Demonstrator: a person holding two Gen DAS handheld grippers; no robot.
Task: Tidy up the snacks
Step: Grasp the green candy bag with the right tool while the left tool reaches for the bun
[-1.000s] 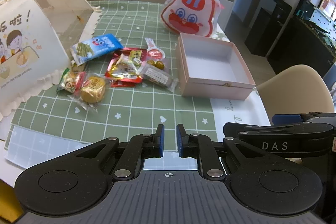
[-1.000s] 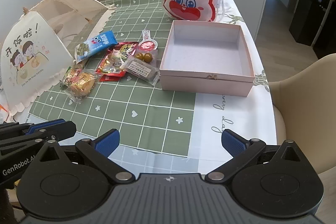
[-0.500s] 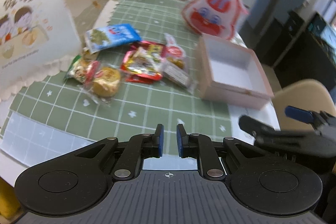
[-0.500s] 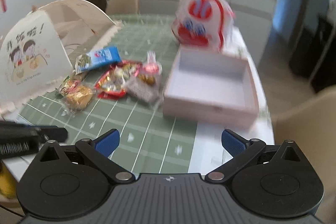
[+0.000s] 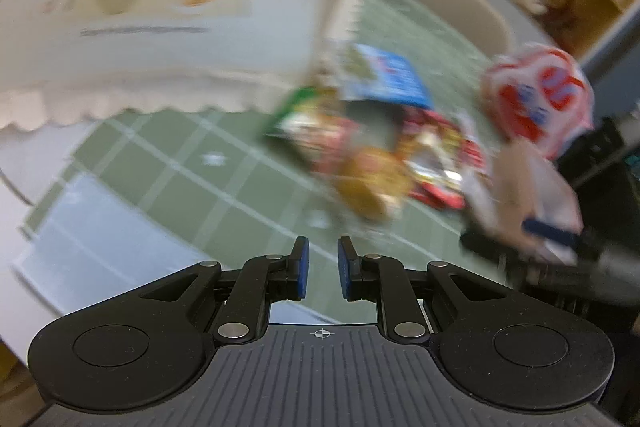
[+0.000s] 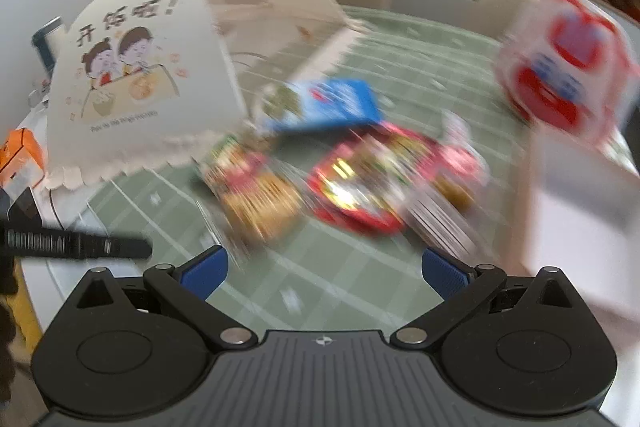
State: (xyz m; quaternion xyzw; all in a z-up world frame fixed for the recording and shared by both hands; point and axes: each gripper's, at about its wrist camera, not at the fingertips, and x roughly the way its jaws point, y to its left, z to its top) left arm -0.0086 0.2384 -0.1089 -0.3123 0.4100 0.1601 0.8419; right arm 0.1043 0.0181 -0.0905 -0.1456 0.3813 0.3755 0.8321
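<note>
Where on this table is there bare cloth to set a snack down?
Bare green tablecloth lies between the right gripper and the snack pile, and beyond the blue packet toward the chairs. Crowded: between the food cover and the pink box.

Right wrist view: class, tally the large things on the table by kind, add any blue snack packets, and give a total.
Food cover: 1
Rabbit-face bag: 1
Pink box: 1
Blue snack packet: 1
Total: 4 (the other snacks are too blurred to count)
</note>
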